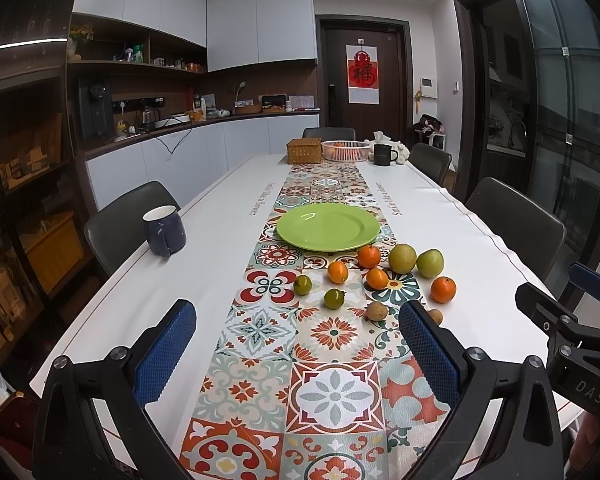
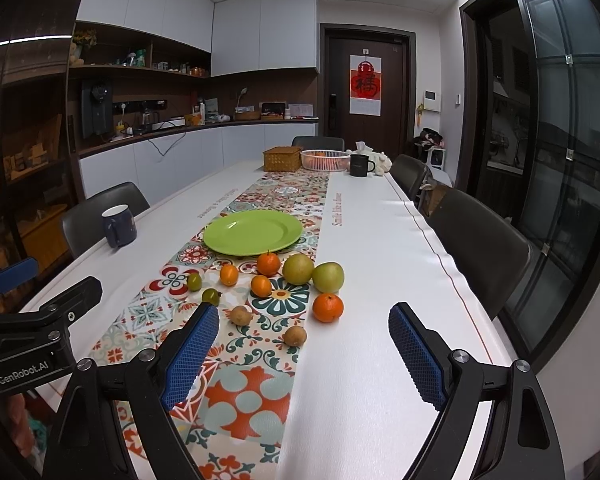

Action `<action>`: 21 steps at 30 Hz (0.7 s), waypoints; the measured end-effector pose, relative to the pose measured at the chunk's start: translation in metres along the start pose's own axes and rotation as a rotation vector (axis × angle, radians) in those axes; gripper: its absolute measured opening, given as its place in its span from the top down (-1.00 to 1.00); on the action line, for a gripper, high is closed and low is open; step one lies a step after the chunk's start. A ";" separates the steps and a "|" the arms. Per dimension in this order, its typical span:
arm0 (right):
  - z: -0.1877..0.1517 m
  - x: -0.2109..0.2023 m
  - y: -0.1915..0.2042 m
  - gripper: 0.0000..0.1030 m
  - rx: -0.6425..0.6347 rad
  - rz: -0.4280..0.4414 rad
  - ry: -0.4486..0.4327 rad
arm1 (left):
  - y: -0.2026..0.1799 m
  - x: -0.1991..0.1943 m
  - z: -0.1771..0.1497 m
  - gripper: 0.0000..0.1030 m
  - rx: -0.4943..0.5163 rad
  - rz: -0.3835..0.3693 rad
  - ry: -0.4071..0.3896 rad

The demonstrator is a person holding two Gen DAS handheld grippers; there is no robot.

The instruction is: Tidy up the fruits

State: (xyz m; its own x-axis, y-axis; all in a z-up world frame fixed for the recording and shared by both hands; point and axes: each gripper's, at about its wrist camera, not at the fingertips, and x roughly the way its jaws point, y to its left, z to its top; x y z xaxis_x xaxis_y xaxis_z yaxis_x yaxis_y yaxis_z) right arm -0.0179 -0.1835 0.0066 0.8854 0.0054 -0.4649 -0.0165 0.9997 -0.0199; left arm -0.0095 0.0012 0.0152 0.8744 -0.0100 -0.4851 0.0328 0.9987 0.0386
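An empty green plate (image 1: pixel 327 227) (image 2: pixel 253 232) sits on the patterned table runner. Just in front of it lie several loose fruits: oranges (image 1: pixel 443 289) (image 2: pixel 328 307), two pale green pears (image 1: pixel 402 258) (image 2: pixel 298 268), two small green fruits (image 1: pixel 334 298) (image 2: pixel 194 281) and two small brown fruits (image 1: pixel 377 311) (image 2: pixel 294 336). My left gripper (image 1: pixel 296 320) is open and empty, above the runner short of the fruits. My right gripper (image 2: pixel 304 322) is open and empty, near the brown fruits and the closest orange.
A dark blue mug (image 1: pixel 164 230) (image 2: pixel 118 225) stands at the table's left edge. A wicker box (image 1: pixel 304 151), a white basket (image 1: pixel 346 150) and a black mug (image 1: pixel 384 154) stand at the far end. Dark chairs (image 2: pixel 480 248) line both sides.
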 end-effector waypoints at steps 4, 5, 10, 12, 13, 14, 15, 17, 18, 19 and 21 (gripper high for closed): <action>0.000 0.000 0.000 -0.71 0.000 0.000 -0.001 | 0.000 -0.001 0.003 -1.00 0.001 -0.002 -0.003; 0.000 0.000 0.000 -0.71 -0.001 0.000 -0.001 | 0.000 -0.001 0.001 -1.00 0.001 0.000 -0.003; 0.000 0.000 0.000 -0.71 0.000 0.000 -0.002 | 0.000 -0.001 0.001 -1.00 0.000 -0.001 -0.003; 0.001 -0.001 0.000 -0.71 -0.002 0.000 -0.002 | 0.000 -0.001 0.001 -1.00 0.000 0.000 -0.003; 0.001 0.000 0.000 -0.71 -0.002 -0.001 -0.003 | -0.001 -0.001 0.001 -1.00 0.000 0.000 -0.003; 0.000 0.000 0.000 -0.71 -0.001 0.000 -0.003 | -0.001 -0.001 0.001 -1.00 0.000 -0.001 -0.003; 0.000 0.000 0.000 -0.71 -0.001 -0.001 -0.003 | -0.001 -0.001 0.001 -1.00 0.000 0.000 -0.004; 0.000 0.000 0.000 -0.71 -0.001 0.000 -0.003 | -0.001 -0.001 0.001 -1.00 0.001 0.000 -0.004; 0.000 0.000 0.000 -0.71 -0.001 0.000 -0.003 | -0.001 -0.001 0.000 -1.00 0.000 0.000 -0.003; -0.001 0.001 0.000 -0.71 -0.001 -0.001 -0.004 | -0.001 -0.001 0.001 -1.00 0.000 0.000 -0.003; -0.001 0.002 0.000 -0.71 -0.001 0.000 -0.004 | -0.001 -0.001 0.001 -1.00 0.000 -0.001 -0.003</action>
State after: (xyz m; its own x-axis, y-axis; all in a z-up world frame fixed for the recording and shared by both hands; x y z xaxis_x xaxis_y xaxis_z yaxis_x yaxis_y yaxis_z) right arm -0.0169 -0.1840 0.0046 0.8873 0.0051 -0.4612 -0.0168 0.9996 -0.0212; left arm -0.0098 0.0004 0.0163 0.8760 -0.0109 -0.4822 0.0335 0.9987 0.0383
